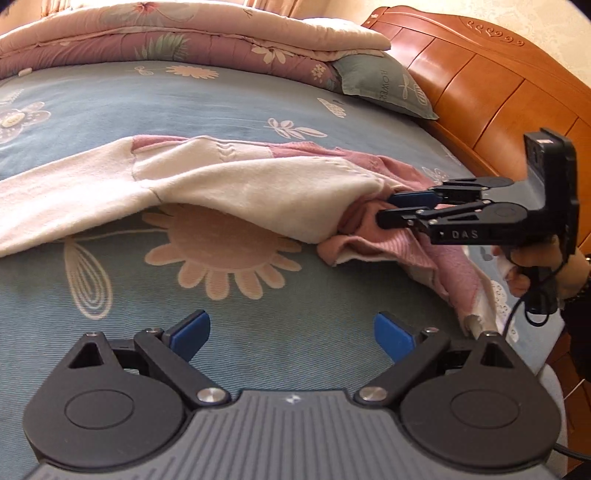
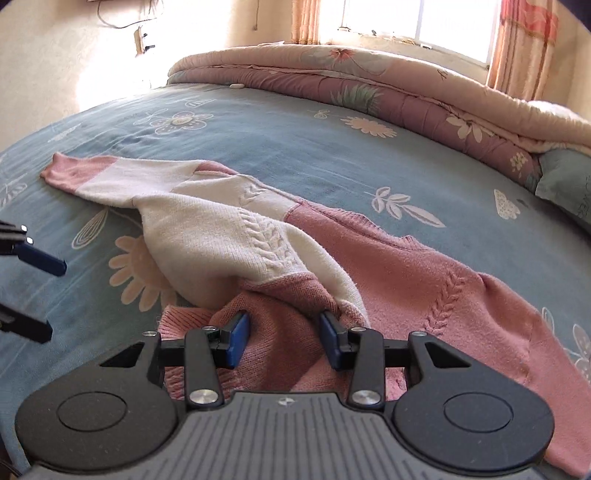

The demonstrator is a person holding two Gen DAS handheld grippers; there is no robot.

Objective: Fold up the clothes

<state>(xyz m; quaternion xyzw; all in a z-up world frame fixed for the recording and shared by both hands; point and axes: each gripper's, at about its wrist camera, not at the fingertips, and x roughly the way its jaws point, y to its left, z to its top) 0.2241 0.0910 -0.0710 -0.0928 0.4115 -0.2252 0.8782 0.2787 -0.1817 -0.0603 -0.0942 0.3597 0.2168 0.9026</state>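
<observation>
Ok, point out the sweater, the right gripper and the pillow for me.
sweater (image 2: 229,236): right wrist view, on the white cable-knit panel.
right gripper (image 1: 388,208): left wrist view, between its fingertips, at the bunched knit.
pillow (image 1: 384,83): left wrist view, on its grey-green face.

A blue bedsheet (image 2: 280,144) printed with flowers and leaves is spread over the bed. A folded pink floral quilt (image 2: 388,85) is laid along its far edge, beside a grey-green pillow (image 1: 384,85). A carved wooden headboard (image 1: 491,77) and a curtained window (image 2: 417,22) are seen behind.
</observation>
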